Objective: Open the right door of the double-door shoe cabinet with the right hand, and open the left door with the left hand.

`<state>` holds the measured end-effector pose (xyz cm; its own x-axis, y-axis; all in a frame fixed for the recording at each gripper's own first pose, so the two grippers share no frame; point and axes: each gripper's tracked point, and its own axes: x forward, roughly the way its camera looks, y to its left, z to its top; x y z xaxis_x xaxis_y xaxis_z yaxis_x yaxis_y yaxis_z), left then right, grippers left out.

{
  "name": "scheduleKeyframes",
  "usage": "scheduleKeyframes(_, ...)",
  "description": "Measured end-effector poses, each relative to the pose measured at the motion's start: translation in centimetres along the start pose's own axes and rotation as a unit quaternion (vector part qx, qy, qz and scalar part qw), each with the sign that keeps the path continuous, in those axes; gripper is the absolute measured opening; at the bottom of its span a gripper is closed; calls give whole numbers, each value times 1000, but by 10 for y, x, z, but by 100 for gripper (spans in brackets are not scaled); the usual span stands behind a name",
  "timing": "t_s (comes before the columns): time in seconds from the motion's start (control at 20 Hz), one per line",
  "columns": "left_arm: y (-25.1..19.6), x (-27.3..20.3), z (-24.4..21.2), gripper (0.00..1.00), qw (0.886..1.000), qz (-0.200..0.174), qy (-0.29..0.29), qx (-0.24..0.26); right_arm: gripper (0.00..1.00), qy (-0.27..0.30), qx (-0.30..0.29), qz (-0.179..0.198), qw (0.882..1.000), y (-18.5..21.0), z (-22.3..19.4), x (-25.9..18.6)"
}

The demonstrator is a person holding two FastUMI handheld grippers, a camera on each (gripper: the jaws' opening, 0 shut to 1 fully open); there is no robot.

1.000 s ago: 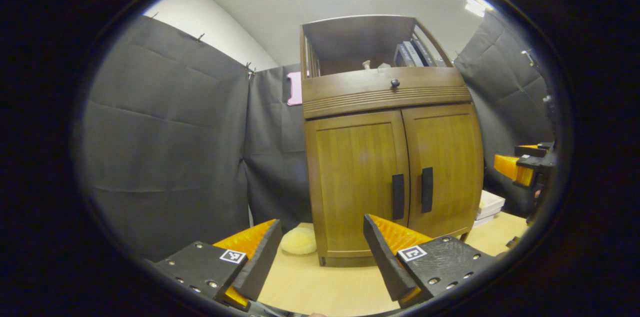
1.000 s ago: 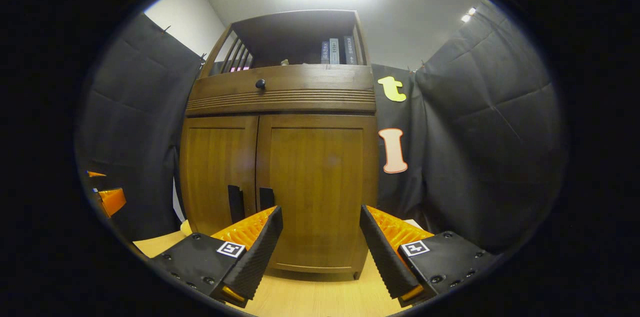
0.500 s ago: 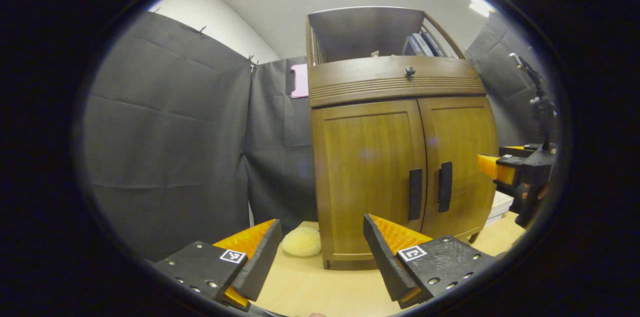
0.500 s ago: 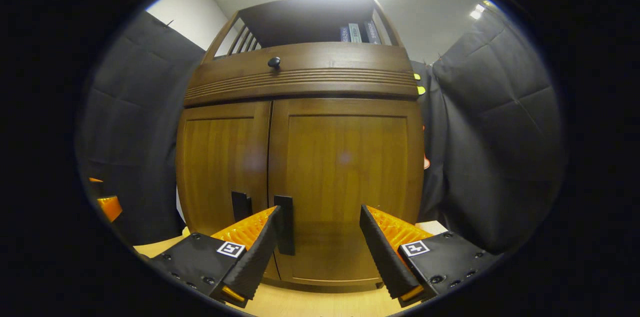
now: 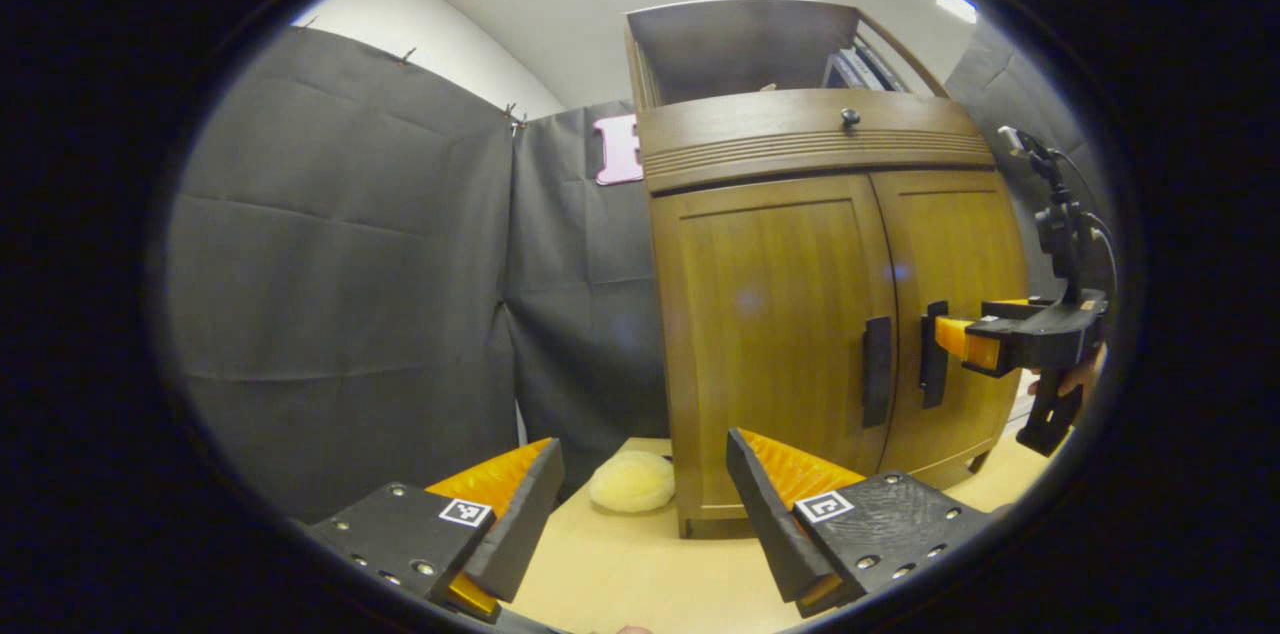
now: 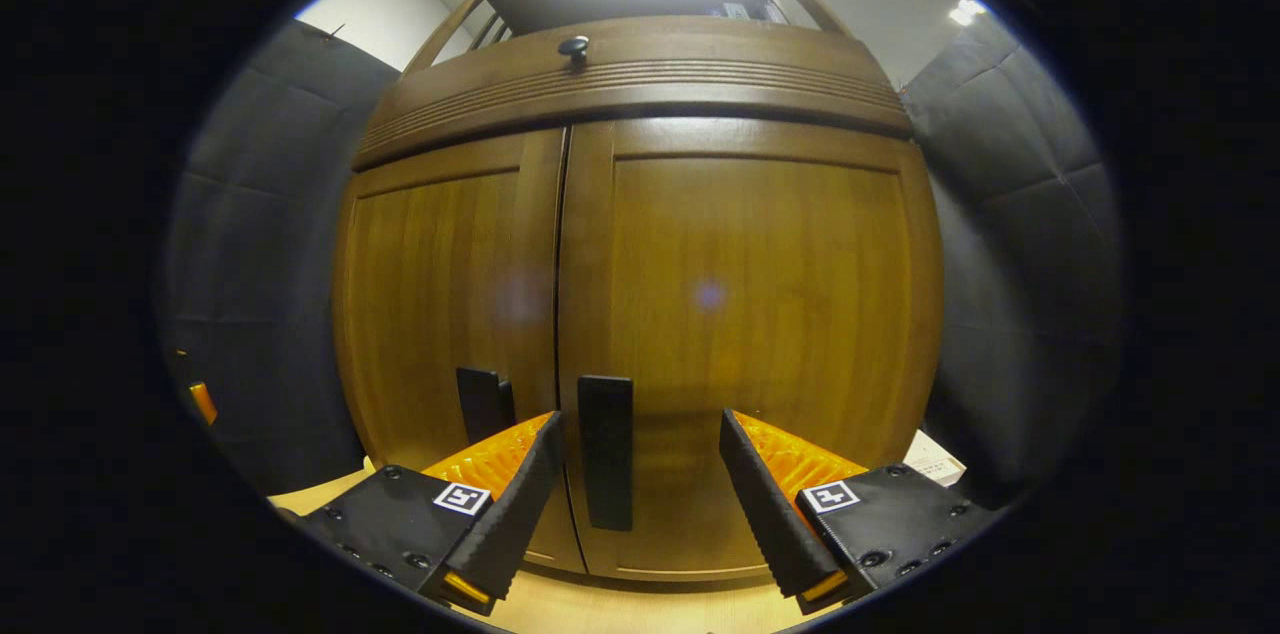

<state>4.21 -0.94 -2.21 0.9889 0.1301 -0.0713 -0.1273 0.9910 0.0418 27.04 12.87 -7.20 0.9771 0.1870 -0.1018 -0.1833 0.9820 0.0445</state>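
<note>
Now, cabinet: the shoe cabinet [image 6: 640, 314] stands on the desk [image 5: 640, 564], both doors closed.
Right door: the right door [image 6: 750, 334] faces the right gripper [image 6: 640, 499] at close range; its dark handle [image 6: 606, 466] stands upright between that gripper's fingers, nearer the left one, touched by neither as far as the right gripper view shows.
Left door: the left door [image 5: 775, 334] sits ahead and to the right of the left gripper [image 5: 645, 504], well apart; its handle [image 5: 877, 371] is untouched.
Right gripper state: released, fingers spread wide.
Left gripper state: released, fingers spread wide over the desk.
Change since a second ago: the right gripper has closed in, so the doors loom far larger and the handle now falls between its fingers; the left gripper has swung slightly left, shifting the cabinet rightward in its view.
Hand pose: in the left gripper view the right gripper [image 5: 950, 339] is level, tip beside the right handle [image 5: 933, 354], a hand [image 5: 1075, 379] on its grip.
Other: a pale round sponge [image 5: 631, 481] lies on the desk beside the cabinet's left foot.
</note>
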Motion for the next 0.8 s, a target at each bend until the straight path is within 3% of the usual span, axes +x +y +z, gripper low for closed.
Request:
scheduleKeyframes(0.05,2,0,-1,96,1000,5,0,2,93,4,0,0,1000,4,-3,4)
scheduleKeyframes(0.2,6,0,-3,96,1000,14,4,3,98,17,5,-2,1000,12,-14,18)
scheduleKeyframes(0.3,7,-1,-3,96,1000,17,8,3,92,29,9,-5,1000,12,-22,24)
scheduleKeyframes(0.45,8,-1,-4,96,1000,20,10,3,60,40,17,-5,999,17,-29,31)
scheduleKeyframes(0.55,9,-1,-4,97,1000,22,8,3,59,57,21,1,998,22,-42,37)
scheduleKeyframes(0.6,10,-1,-5,97,1000,25,8,3,58,60,18,-13,998,15,-44,39)
scheduleKeyframes(0.7,11,-1,-5,97,1000,29,8,1,34,65,26,-11,997,16,-43,39)
scheduleKeyframes(0.75,10,-1,-4,97,1000,30,7,-1,37,70,28,-8,997,14,-43,37)
scheduleKeyframes(0.8,9,0,-5,97,1000,29,8,-3,32,72,33,-7,997,15,-43,36)
